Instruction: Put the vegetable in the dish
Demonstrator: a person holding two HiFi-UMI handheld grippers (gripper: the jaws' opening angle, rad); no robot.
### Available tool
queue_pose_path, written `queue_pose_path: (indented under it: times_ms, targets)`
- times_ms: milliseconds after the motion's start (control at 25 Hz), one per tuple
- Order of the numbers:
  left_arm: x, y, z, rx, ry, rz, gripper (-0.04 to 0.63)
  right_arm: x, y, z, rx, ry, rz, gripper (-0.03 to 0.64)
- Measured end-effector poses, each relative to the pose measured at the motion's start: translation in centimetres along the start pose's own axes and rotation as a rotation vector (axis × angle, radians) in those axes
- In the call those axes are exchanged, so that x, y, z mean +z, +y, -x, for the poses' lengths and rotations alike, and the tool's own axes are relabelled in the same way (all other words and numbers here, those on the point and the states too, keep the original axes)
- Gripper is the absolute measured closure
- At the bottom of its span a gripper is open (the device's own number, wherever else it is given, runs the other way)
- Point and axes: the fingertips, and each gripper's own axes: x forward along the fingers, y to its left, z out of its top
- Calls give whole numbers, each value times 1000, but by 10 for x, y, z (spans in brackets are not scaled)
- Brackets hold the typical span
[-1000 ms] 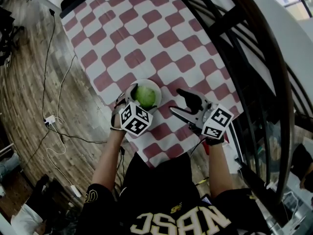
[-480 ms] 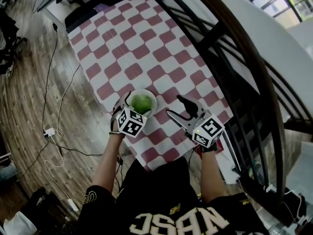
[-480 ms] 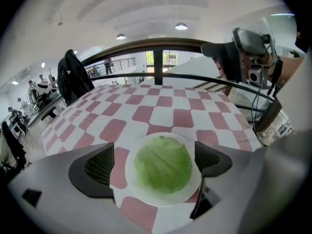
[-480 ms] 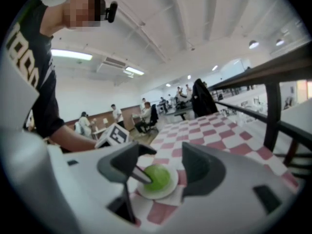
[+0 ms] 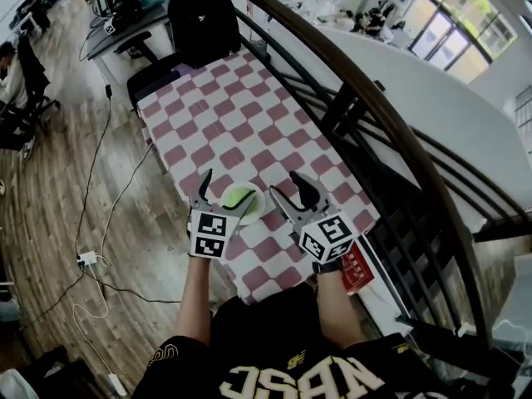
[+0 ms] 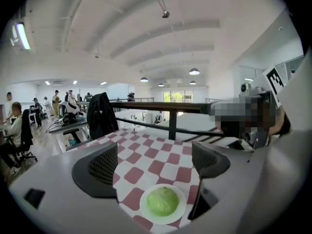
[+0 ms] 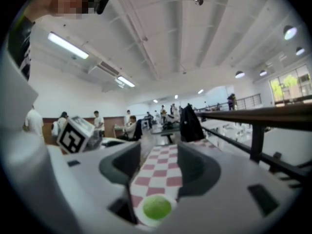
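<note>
A round green vegetable (image 5: pixel 239 196) lies in the white dish (image 5: pixel 253 209) near the front edge of the checked table (image 5: pixel 241 115). My left gripper (image 5: pixel 218 194) hovers at the dish's left side, lifted off the table, its jaws wide but closing with nothing between them. Just right of the dish, my right gripper (image 5: pixel 291 196) is also closing on nothing. In the left gripper view the vegetable (image 6: pixel 162 201) sits in the dish (image 6: pixel 146 213) below and beyond the gripper (image 6: pixel 153 162). The right gripper view shows the vegetable (image 7: pixel 156 207) low between that gripper's (image 7: pixel 153 165) jaws, farther off.
A dark railing (image 5: pixel 366 115) curves along the table's right side. A black chair with a jacket (image 5: pixel 199 11) stands at the far end. A red item (image 5: pixel 356 264) lies at the near right corner. Cables (image 5: pixel 100 165) trail over the wooden floor at left.
Both grippers have drawn back and up from the dish. The left jaws, which stood around the vegetable, now hang beside it. The head view has lifted and takes in more of the room.
</note>
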Motion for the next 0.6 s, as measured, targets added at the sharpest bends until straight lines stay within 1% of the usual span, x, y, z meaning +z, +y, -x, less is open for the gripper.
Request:
queue_pose_path:
  times_ms: [120, 240, 400, 480, 560, 600]
  targets:
    - [28, 4, 26, 18, -80, 47, 125, 23, 22, 3, 7, -29, 46, 387]
    - [50, 5, 53, 31, -160, 74, 185, 39, 39, 8, -27, -38, 95, 443]
    - [74, 4, 90, 77, -248, 73, 311, 58, 59, 21, -77, -66, 115, 504]
    - [81, 4, 102, 101, -266, 75, 358, 66, 66, 26, -109, -80, 118, 536]
    - [79, 7, 112, 140, -257, 88, 402, 70, 76, 29, -131, -88, 133, 557]
    - [78, 8, 117, 159, -259, 97, 454, 71, 80, 30, -144, -89, 140, 563]
